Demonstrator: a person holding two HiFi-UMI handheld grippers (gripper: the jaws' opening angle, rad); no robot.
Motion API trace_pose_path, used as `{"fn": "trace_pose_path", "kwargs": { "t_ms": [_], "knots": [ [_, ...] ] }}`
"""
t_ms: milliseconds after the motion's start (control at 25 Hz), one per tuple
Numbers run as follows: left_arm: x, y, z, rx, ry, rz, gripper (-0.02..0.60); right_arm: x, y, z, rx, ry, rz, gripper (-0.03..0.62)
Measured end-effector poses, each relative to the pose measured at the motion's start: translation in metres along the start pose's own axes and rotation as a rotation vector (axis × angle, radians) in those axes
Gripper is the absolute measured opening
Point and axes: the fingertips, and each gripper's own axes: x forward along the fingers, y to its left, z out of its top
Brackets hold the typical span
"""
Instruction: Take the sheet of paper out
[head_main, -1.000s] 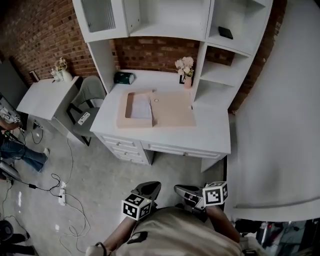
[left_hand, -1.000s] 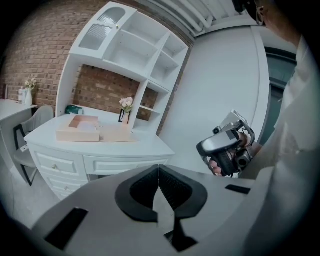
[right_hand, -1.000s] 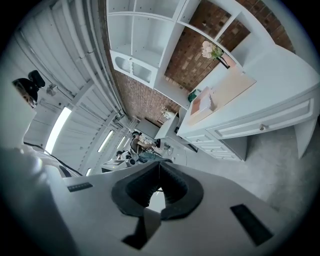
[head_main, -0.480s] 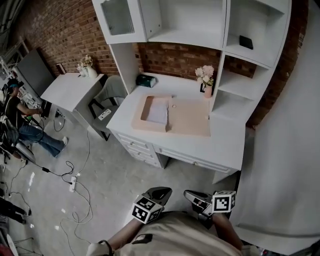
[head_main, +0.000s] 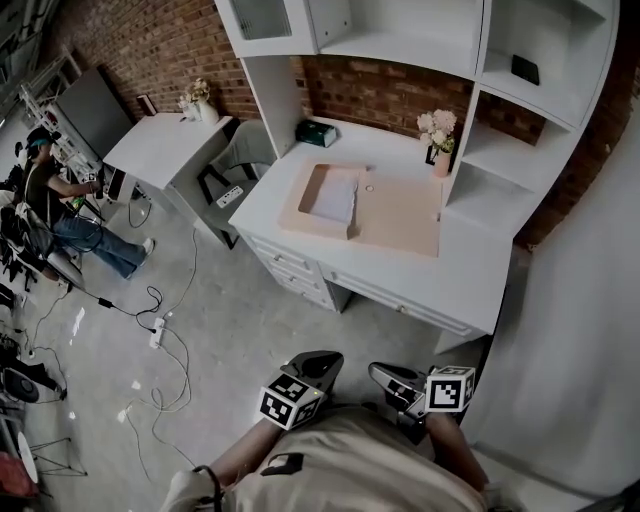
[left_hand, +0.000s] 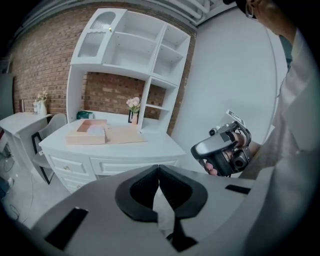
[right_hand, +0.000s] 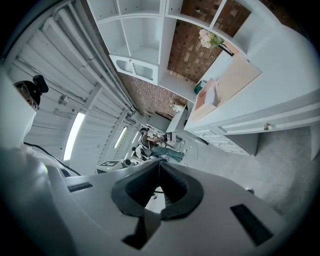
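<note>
Left gripper (head_main: 316, 362) and right gripper (head_main: 388, 376): both pressed together, empty, held low at the torso. Desk (head_main: 470, 275) now sits further right in head view than a second ago, still well apart. Sheet of paper (head_main: 338, 196) lies untouched in the open box (head_main: 300, 212). Approach phase only.

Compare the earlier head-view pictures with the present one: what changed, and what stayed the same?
Only the view swung: the desk slid toward the right of the head view, and the person at the left came into fuller view. Nothing was gripped or released. The left gripper and right gripper stayed shut, empty, near the body; the sheet of paper still lies in the open box.
</note>
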Motion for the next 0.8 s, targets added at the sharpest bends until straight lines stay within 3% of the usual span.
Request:
{"fn": "trace_pose_path", "kwargs": {
  "t_ms": [200,440,800],
  "knots": [
    [0.003,0.011,0.006,-0.047,-0.044,-0.030,0.018,0.003,-0.004,0.002,-0.017,0.006,-0.045,0.026],
    [0.016,0.037,0.019,-0.051,-0.077,-0.096,0.018,0.007,-0.012,0.021,-0.010,-0.064,-0.147,0.026],
    [0.011,0.100,0.042,-0.103,-0.116,-0.136,0.018,0.061,-0.009,0.047,-0.043,-0.035,-0.214,0.026]
  ]
}}
